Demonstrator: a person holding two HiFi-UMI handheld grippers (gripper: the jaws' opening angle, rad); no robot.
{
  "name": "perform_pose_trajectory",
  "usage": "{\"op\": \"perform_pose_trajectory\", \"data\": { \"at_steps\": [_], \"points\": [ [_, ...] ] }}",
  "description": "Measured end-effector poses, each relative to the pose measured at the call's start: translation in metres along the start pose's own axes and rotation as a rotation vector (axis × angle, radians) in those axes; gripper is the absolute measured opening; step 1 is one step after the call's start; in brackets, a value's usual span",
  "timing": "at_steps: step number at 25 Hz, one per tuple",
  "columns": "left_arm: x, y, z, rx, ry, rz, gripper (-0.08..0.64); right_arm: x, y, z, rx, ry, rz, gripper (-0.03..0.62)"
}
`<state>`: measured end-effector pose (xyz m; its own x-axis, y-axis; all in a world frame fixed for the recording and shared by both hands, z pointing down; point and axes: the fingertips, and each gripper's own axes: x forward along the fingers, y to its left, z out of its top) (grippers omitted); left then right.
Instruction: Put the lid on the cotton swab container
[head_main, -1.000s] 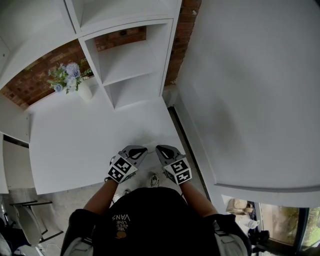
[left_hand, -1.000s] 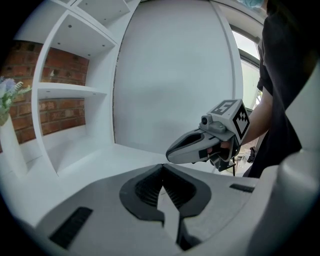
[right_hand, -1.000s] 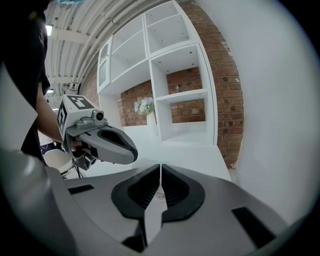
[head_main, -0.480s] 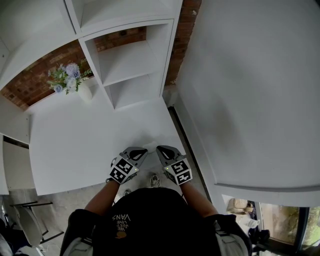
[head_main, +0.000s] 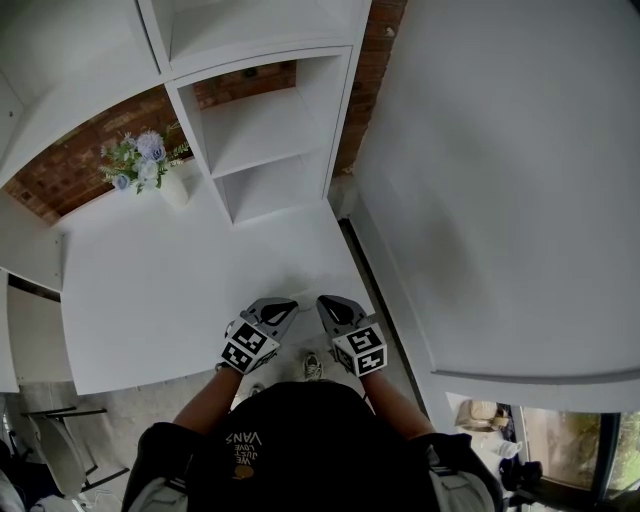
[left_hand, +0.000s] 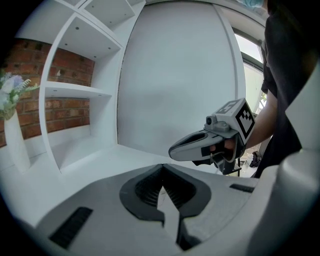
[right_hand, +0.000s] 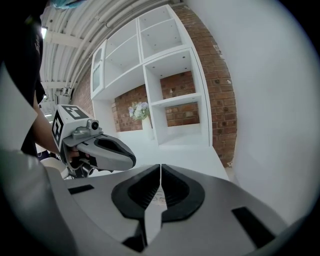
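No cotton swab container or lid shows in any view. Both grippers hover side by side over the near edge of the white table (head_main: 150, 290), their tips angled toward each other. My left gripper (head_main: 285, 303) is shut with nothing between its jaws; in its own view the jaws (left_hand: 162, 169) meet in a closed line. My right gripper (head_main: 325, 302) is also shut and empty, as its own view (right_hand: 160, 168) shows. Each gripper appears in the other's view: the right gripper (left_hand: 173, 149) and the left gripper (right_hand: 132, 161).
A white vase of pale blue flowers (head_main: 150, 165) stands at the table's far left by the brick wall. A white shelf unit (head_main: 260, 130) rises at the back. A large white panel (head_main: 500, 200) bounds the right side. A shoe (head_main: 312, 366) shows on the floor below.
The whole scene, with both grippers, has shifted slightly down and right in the head view. Both jaws stay shut.
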<state>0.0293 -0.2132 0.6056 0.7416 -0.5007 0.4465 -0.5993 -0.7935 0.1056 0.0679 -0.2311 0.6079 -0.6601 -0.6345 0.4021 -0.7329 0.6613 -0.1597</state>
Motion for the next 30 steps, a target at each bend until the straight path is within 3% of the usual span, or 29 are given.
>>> {"op": "perform_pose_trajectory", "data": {
  "at_steps": [12, 22, 30],
  "points": [
    [-0.048, -0.008, 0.022, 0.004, -0.089, -0.006, 0.006, -0.025, 0.025, 0.021, 0.051, -0.066, -0.076, 0.002],
    [-0.094, -0.028, 0.005, -0.030, -0.115, -0.022, 0.006, -0.052, 0.067, 0.015, 0.090, -0.084, -0.159, 0.002],
    [-0.134, -0.042, -0.012, -0.014, -0.120, -0.050, 0.006, -0.071, 0.108, 0.014, 0.103, -0.112, -0.207, 0.002]
  ]
}}
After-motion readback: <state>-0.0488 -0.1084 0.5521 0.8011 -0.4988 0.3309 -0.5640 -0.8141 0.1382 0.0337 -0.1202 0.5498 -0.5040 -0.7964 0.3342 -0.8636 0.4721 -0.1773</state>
